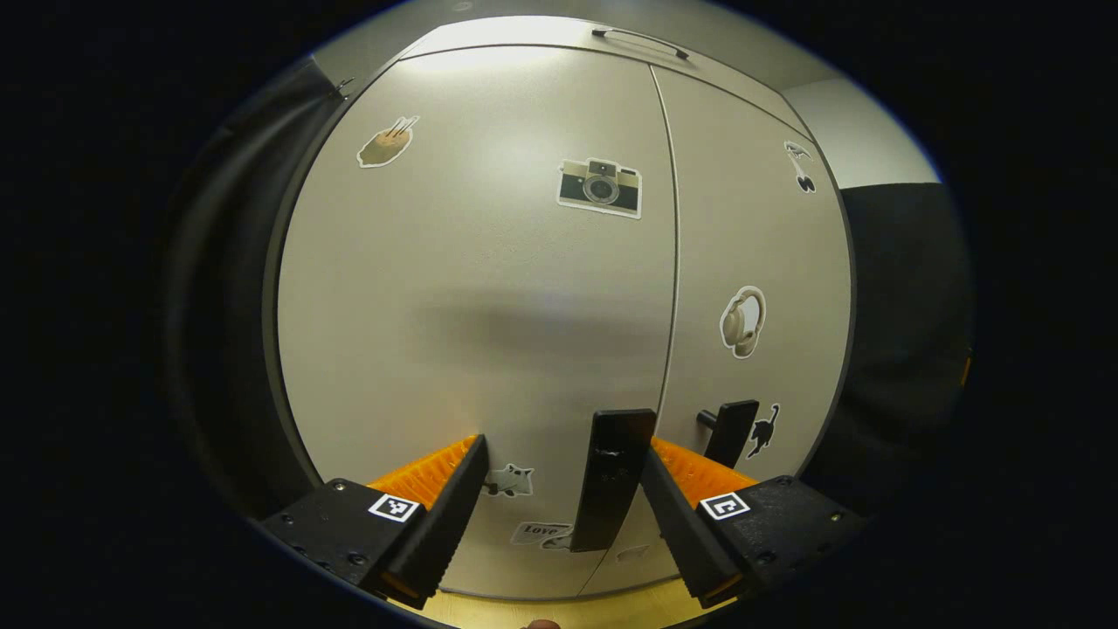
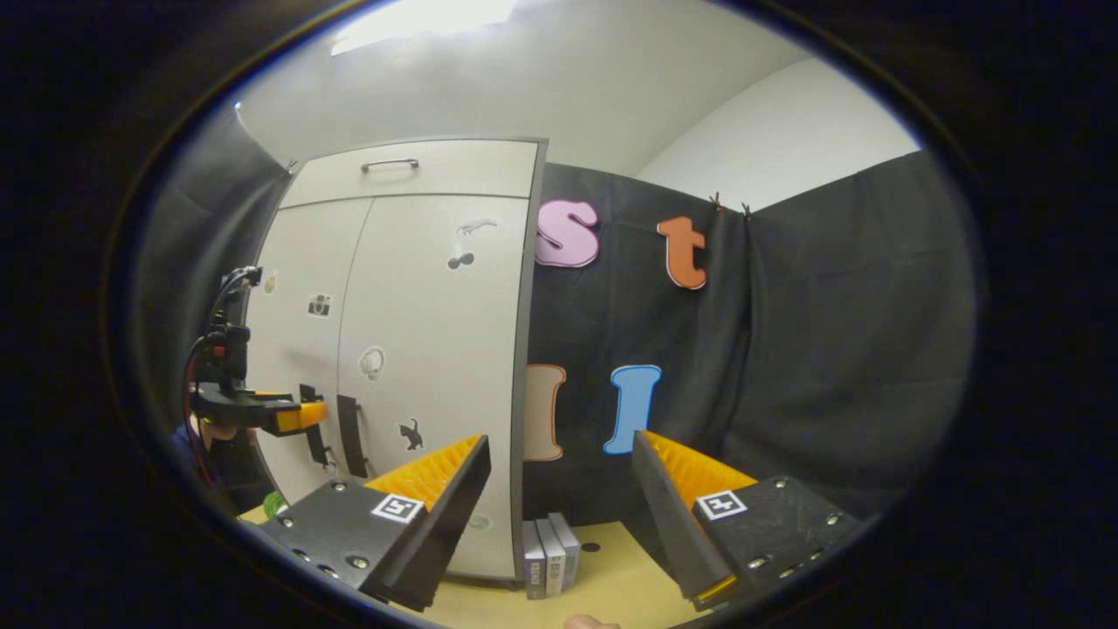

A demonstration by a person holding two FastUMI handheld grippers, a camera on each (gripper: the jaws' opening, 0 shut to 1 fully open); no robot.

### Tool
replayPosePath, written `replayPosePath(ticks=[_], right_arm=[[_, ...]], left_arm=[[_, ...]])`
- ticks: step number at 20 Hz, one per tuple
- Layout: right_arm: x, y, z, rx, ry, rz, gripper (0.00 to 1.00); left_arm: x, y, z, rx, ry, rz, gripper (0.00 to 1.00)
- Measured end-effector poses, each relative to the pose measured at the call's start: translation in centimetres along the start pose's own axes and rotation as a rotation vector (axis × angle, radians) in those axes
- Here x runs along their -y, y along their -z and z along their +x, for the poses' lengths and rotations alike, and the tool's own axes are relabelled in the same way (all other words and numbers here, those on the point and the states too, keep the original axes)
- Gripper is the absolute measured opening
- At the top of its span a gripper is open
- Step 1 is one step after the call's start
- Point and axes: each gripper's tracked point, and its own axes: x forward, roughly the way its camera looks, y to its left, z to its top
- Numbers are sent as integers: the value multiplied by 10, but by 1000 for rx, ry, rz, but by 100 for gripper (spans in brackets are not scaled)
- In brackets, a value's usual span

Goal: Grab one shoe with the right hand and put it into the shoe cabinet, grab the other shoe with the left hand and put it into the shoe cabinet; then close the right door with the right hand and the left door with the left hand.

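Pale yellow wooden floor [image 2: 611, 568]

The tall grey two-door shoe cabinet [image 2: 419, 349] stands on it; three small grey boxes [image 2: 550, 555] stand just beside.

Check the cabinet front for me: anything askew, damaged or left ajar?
Nothing stands out. Both cabinet doors sit flush with an even seam, handles straight, stickers flat. The left claw stands open around the left handle; the right claw is open, off to the side.

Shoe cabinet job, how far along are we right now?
Nearly finished, it seems. Both doors look shut: the left door and right door meet at a thin seam, so any shoes are hidden inside. The left gripper hangs open right at the left door's handle. The right gripper is open, away from the cabinet. Only withdrawing appears left.
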Motion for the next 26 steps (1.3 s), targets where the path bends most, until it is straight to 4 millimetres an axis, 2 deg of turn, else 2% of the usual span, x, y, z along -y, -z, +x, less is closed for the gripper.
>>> replayPosePath(ticks=[2,4,8,11,16,19,22,26], right_arm=[[-5,0,-5,-2,-10,-11,98],[-9,-2,-10,0,-15,-28,97],[-29,-9,-17,-2,-50,-2,97],[-53,-18,-18,6,-91,43,98],[-103,-29,-23,9,-187,102,98],[-129,-36,-27,5,-224,132,98],[-146,-47,-35,10,-233,153,97],[-162,-64,-47,57,-229,132,98]], left_arm=[[1,3,-11,-25,4,-46,100],[0,-5,-30,-5,5,-62,100],[-7,-39,-92,47,-1,-36,96],[-20,-71,-142,97,-33,-8,96],[-38,-94,-207,132,-75,30,96],[-47,-100,-235,146,-97,34,96],[-50,-106,-257,162,-105,37,96],[-50,-108,-273,191,-104,35,96]])
